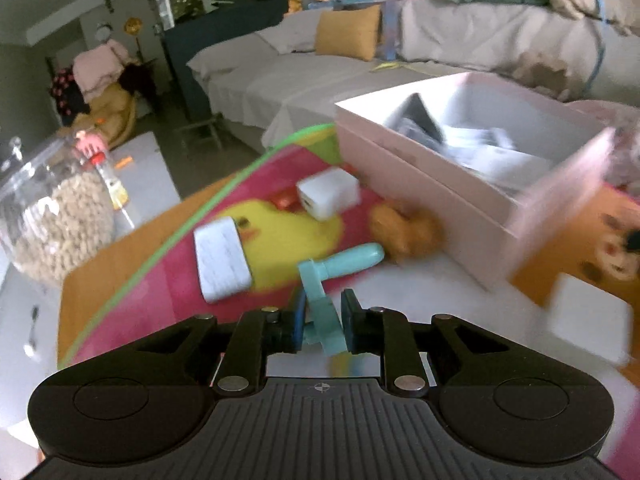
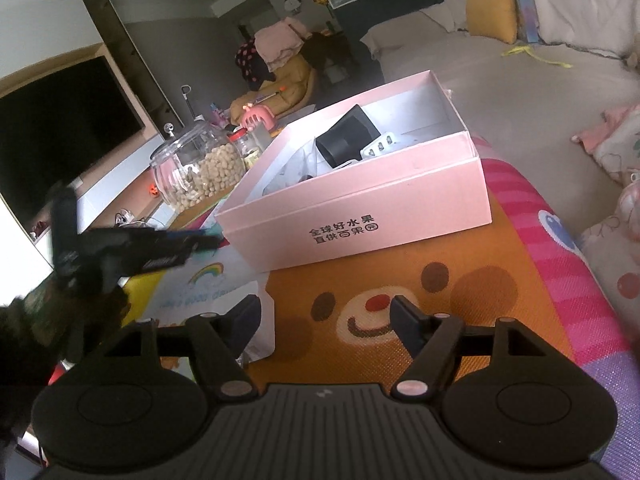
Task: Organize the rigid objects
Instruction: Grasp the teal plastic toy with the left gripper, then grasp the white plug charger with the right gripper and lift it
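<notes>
A long grey sofa (image 1: 320, 80) is seen along the far side, with a mustard cushion (image 1: 347, 32) propped against its back. A dark television screen (image 2: 60, 120) is mounted on the left wall. A heap of clothes (image 2: 280, 60) is piled far back. Dim daylight is cast throughout.

Home living room: sofa (image 1: 320, 76), television (image 2: 60, 120).

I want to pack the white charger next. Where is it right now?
In the left wrist view the white charger lies on the play mat, left of the pink box, beyond the teal tool.
</notes>
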`<state>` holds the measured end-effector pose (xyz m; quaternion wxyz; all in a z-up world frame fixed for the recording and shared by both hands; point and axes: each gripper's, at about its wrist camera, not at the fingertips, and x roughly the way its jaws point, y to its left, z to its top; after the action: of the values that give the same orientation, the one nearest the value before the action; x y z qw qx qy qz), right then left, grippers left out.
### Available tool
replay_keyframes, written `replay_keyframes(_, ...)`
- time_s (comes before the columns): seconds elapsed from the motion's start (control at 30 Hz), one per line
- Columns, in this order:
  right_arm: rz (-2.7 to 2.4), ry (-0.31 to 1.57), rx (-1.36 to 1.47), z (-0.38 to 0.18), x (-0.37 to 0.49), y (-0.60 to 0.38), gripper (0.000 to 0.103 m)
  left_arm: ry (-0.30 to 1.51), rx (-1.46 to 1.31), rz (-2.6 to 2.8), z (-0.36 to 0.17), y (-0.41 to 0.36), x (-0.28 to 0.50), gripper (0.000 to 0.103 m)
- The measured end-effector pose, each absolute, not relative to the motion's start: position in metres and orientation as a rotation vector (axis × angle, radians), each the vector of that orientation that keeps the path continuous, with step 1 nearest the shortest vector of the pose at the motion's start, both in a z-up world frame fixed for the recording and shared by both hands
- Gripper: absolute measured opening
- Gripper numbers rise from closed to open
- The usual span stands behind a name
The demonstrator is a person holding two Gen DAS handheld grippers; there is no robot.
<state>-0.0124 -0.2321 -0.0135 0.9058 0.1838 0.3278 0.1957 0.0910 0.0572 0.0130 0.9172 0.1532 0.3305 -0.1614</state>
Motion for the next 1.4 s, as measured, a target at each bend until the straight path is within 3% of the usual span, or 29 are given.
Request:
replay_keyframes(0.33, 0.394, 0.696, 0.263, -0.012, -0.01, -0.215, 0.078, 0.725, 0.262, -0.35, 0.015, 0.049, 0.019, 0.026)
replay_keyframes(0.4, 0.389, 0.704, 0.201, -0.011, -0.01, -0.206, 0.081, 0.74, 0.22, -0.353, 0.014, 0.048, 0.024, 0.038)
replay_keyframes(0.5, 0.396, 0.715, 0.114, -0.01, -0.012, -0.194, 0.087, 0.756, 0.15, -0.358, 0.01, 0.047, 0.031, 0.045)
replay_keyframes(0.93, 0.402, 0.771, -0.116, -0.012, -0.024, -0.156, 0.103, 0.77, 0.09, -0.426, 0.009, 0.052, 0.024, 0.047)
replay_keyframes(1.4, 0.428, 0.768, -0.142, -0.013, -0.043, -0.15, 0.103, 0.783, 0.095, -0.459, 0.009, 0.044, 0.012, 0.051)
